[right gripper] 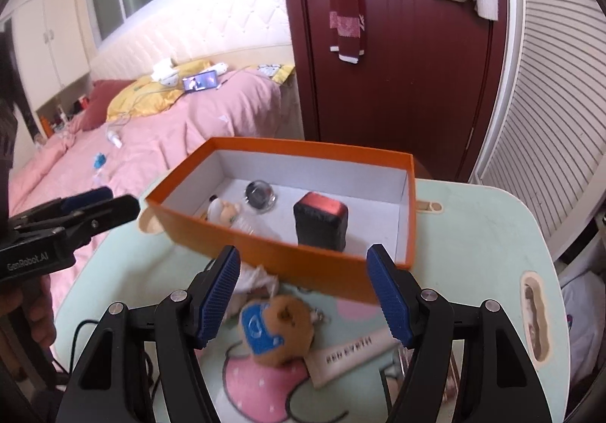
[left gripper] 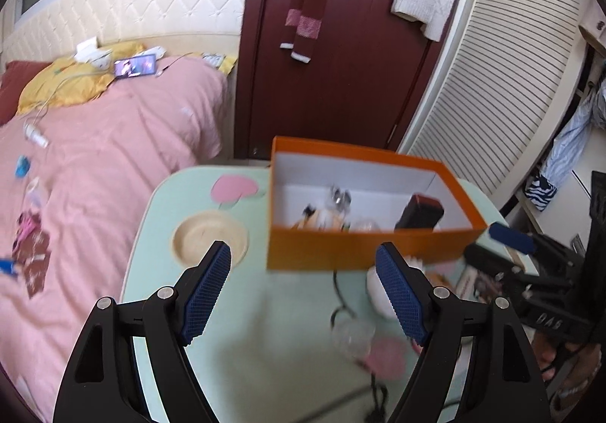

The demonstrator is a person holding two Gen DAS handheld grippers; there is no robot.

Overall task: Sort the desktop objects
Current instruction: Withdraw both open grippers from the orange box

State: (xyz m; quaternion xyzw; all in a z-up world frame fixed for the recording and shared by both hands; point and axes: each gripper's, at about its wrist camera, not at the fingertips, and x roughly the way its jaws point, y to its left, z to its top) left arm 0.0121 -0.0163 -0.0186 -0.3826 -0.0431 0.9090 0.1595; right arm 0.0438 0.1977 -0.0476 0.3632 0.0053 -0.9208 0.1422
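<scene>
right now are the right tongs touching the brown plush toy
Apart. The right wrist view shows the right tongs open, the brown plush toy lying on the table between the pads with clear gaps on both sides.

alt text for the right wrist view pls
Open right gripper, holding nothing, hovers over a brown plush toy and a white tube on a mint table. Behind sits an orange box holding a black case and small items; left gripper at left.

- Left wrist view looks down over the table [left gripper: 166, 241], close, orange box [left gripper: 360, 248] at one o'clock.
- Right wrist view faces the same box [right gripper: 303, 260] at twelve o'clock, equally near.
</scene>
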